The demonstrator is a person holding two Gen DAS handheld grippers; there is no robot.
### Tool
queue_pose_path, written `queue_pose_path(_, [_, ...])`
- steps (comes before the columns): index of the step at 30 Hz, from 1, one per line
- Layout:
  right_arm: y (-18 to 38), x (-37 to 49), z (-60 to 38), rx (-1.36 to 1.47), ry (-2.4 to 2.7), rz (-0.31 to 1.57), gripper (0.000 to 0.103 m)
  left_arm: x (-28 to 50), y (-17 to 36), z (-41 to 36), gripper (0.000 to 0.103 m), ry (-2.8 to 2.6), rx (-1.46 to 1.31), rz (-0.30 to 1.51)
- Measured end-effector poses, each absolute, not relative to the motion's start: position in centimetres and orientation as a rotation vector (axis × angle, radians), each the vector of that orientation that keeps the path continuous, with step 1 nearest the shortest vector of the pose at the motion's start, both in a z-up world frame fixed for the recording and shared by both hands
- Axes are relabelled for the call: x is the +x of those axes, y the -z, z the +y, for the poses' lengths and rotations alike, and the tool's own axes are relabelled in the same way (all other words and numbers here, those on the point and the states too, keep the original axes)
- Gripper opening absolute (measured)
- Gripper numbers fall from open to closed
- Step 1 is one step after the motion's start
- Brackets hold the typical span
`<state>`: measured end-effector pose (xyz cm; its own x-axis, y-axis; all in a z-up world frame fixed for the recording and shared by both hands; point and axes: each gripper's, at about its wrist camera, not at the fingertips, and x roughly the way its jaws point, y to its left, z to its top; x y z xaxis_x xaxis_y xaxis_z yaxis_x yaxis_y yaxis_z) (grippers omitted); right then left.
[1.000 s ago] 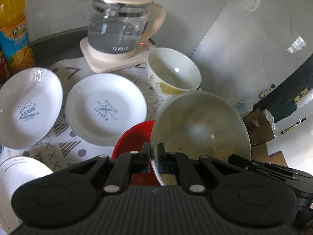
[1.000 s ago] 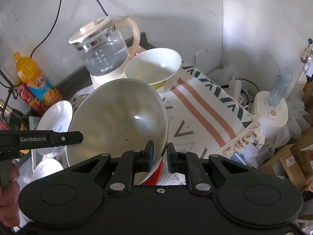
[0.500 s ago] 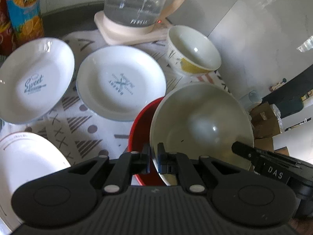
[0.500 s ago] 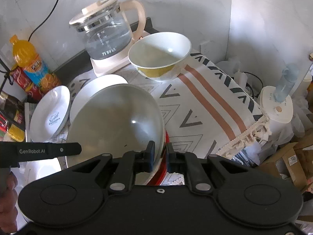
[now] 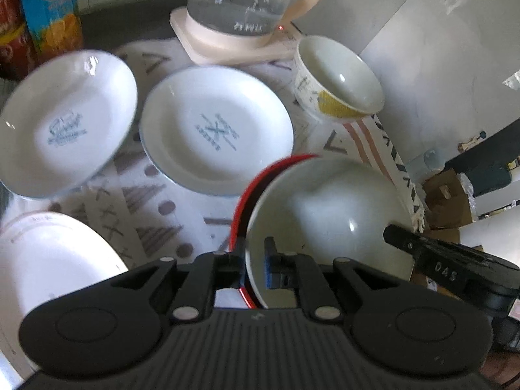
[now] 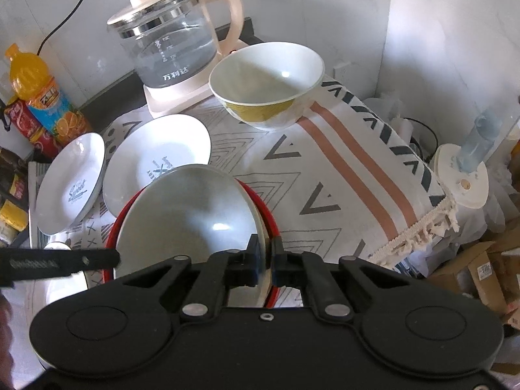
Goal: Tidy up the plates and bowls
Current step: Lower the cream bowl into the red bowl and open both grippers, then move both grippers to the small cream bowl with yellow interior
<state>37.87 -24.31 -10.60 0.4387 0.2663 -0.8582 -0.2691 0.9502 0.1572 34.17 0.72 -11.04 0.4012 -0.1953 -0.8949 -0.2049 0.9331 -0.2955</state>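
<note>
The left gripper (image 5: 255,266) pinches the near-left rim of a large pale grey-white bowl (image 5: 328,214), one jaw inside the bowl and one outside. The right gripper (image 6: 267,261) pinches the same bowl (image 6: 191,217) at its opposite, near-right rim, its jaws pressed close on the thin wall. The bowl is smooth, glossy and plain inside, with a bright glint of light near its bottom and a few tiny dark specks. It sits tilted within a red bowl (image 5: 260,182), whose thin red rim (image 6: 263,204) shows as a crescent around it, at the near edge of the tabletop.

A patterned cloth (image 6: 325,175) with grey triangles and salmon stripes covers the tabletop. Toward the far edge stands a white bowl with a yellow band (image 6: 269,81) low on its outside. Left of the middle lie two shallow white plates with blue print: one marked with crossed utensils (image 5: 216,130) and, nearer the left edge, one reading "Sweet" (image 5: 65,120), which is tipped up on one side. A further white plate (image 5: 55,260) lies at the near-left corner. At the far edge a glass kettle (image 6: 169,45) with a cream lid and handle holds water on its cream base, and an orange juice bottle (image 6: 39,94) stands at the far-left corner.
</note>
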Motion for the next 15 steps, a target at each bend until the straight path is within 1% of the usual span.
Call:
queue_pose_path(3, [10.7,38.1,-23.9,-0.015,-0.348,1.077,0.006,34.4,10.4,1.0,0.009,-0.011,-0.388,1.156])
queue_pose_path(4, [10.7,38.3,-23.8,-0.015,-0.356,1.084,0.013,34.4,10.3,1.1,0.009,-0.016,-0.383,1.154])
queue_pose_path(5, [10.6,38.3,-23.8,-0.011,-0.365,1.087,0.016,34.5,10.1,1.1,0.009,-0.022,-0.379,1.154])
queue_pose_path(6, [10.4,38.4,-23.9,-0.009,-0.374,1.08,0.025,34.7,10.0,1.1,0.01,-0.023,-0.376,1.154])
queue_pose_path(7, [10.1,38.4,-23.9,-0.018,-0.379,1.073,0.028,34.7,9.9,1.1,0.01,-0.022,-0.376,1.154])
queue_pose_path(10, [9.5,38.5,-24.2,-0.005,-0.397,1.074,0.028,35.1,9.6,0.8,0.02,-0.021,-0.368,1.153])
queue_pose_path(11, [9.4,38.6,-24.2,-0.002,-0.401,1.075,0.029,35.3,9.5,0.6,0.027,-0.018,-0.361,1.149])
queue_pose_path(12, [9.2,38.7,-24.4,0.006,-0.409,1.075,0.034,35.4,9.3,0.5,0.034,-0.016,-0.355,1.145])
queue_pose_path(13, [9.0,38.7,-24.5,0.014,-0.414,1.072,0.042,35.5,9.2,0.4,0.037,-0.014,-0.352,1.141])
queue_pose_path(15, [8.6,38.8,-24.8,0.023,-0.418,1.062,0.047,35.8,8.9,0.1,0.044,-0.013,-0.346,1.132])
